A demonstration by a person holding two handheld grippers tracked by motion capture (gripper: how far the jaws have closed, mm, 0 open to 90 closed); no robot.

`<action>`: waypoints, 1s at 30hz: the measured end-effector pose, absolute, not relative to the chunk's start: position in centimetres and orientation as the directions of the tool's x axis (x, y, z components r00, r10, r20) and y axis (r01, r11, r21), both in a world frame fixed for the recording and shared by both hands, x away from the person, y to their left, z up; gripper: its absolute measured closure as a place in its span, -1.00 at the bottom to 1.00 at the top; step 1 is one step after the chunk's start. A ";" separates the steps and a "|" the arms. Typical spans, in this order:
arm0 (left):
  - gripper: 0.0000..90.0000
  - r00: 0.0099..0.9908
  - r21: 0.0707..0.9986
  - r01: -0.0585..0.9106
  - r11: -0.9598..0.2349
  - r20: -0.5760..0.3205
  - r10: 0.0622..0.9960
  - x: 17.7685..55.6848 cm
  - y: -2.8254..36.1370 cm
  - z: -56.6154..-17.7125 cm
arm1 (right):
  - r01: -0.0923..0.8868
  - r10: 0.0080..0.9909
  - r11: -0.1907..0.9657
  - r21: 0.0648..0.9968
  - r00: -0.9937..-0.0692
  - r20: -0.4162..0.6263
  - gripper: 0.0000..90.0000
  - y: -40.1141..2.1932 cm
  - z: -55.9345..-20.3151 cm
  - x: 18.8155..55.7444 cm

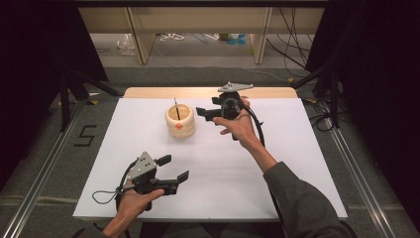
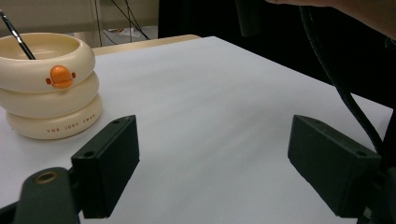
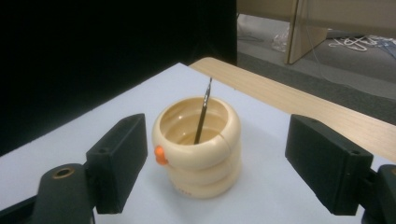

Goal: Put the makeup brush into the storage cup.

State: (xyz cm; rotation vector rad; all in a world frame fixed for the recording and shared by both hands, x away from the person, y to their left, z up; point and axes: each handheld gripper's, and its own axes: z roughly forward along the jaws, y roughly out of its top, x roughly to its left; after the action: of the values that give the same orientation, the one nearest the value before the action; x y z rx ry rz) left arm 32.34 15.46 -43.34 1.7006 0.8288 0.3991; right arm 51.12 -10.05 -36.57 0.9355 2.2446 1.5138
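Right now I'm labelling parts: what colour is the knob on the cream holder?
Orange knob, clearest in left gripper view.

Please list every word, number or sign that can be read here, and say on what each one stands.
"5": black mark on the floor, left of the table.
"THE JUDY SWAN", roughly; small and blurred, the last words uncertain: bottom ring of the cream holder.
The small marks low on the holder in the right gripper view are too small to read.
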 end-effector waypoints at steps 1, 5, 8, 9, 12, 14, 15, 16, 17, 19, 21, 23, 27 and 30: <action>-0.64 0.693 0.942 0.318 -0.105 -0.155 0.704 32.3 15.4 -43.4 | 0.355 0.643 0.242 0.903 -0.756 0.125 -0.52 -10.2 -36.5 50.8; -0.64 0.691 0.943 0.317 -0.100 -0.157 0.705 32.3 15.4 -43.4 | 0.337 0.644 0.233 0.912 -0.757 0.115 -0.52 -11.2 -36.1 49.7; -0.64 0.691 0.948 0.299 -0.108 -0.137 0.710 32.5 15.5 -43.3 | 0.329 0.645 0.227 0.916 -0.756 0.112 -0.52 -11.8 -35.9 48.8; -0.64 0.693 0.946 0.308 -0.100 -0.151 0.705 32.4 15.4 -43.4 | 0.328 0.640 0.221 0.918 -0.759 0.117 -0.52 -12.0 -35.9 48.5; -0.64 0.693 0.945 0.314 -0.092 -0.162 0.702 32.4 15.3 -43.4 | 0.325 0.636 0.205 0.923 -0.761 0.126 -0.52 -12.6 -35.8 47.8; -0.64 0.691 0.945 0.312 -0.097 -0.156 0.706 32.4 15.4 -43.4 | 0.325 0.641 0.208 0.923 -0.758 0.123 -0.52 -12.9 -35.9 47.3; -0.64 0.689 0.945 0.315 -0.093 -0.160 0.707 32.4 15.4 -43.4 | 0.315 0.638 0.209 0.926 -0.762 0.115 -0.51 -13.0 -35.9 47.1; -0.64 0.688 0.943 0.318 -0.097 -0.159 0.708 32.4 15.4 -43.4 | 0.319 0.645 0.209 0.924 -0.755 0.115 -0.52 -13.2 -35.9 46.8; -0.64 0.683 0.938 0.336 -0.086 -0.180 0.708 32.2 15.4 -43.4 | 0.312 0.641 0.208 0.927 -0.759 0.112 -0.52 -13.3 -36.0 46.7; -0.65 0.683 0.932 0.357 -0.058 -0.218 0.697 32.1 15.1 -43.4 | 0.314 0.640 0.198 0.928 -0.759 0.121 -0.51 -13.6 -36.1 46.4; -0.64 0.688 0.931 0.361 -0.061 -0.221 0.691 32.0 15.1 -43.4 | 0.315 0.642 0.192 0.930 -0.757 0.124 -0.51 -13.9 -36.3 46.1; -0.64 0.690 0.934 0.352 -0.069 -0.209 0.693 32.1 15.2 -43.4 | 0.318 0.640 0.198 0.927 -0.758 0.123 -0.51 -14.0 -36.5 45.9; -0.64 0.692 0.942 0.322 -0.094 -0.166 0.703 32.3 15.4 -43.4 | 0.320 0.646 0.202 0.925 -0.754 0.120 -0.51 -14.2 -36.9 45.5; -0.64 0.693 0.943 0.319 -0.095 -0.164 0.702 32.3 15.4 -43.3 | 0.328 0.638 0.208 0.922 -0.759 0.126 -0.52 -14.3 -37.1 45.2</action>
State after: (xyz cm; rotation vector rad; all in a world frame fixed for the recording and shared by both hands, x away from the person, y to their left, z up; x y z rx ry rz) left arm 32.32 15.42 -43.35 1.6908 0.8311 0.3929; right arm 45.16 -14.35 -37.14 0.9119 2.2037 1.5698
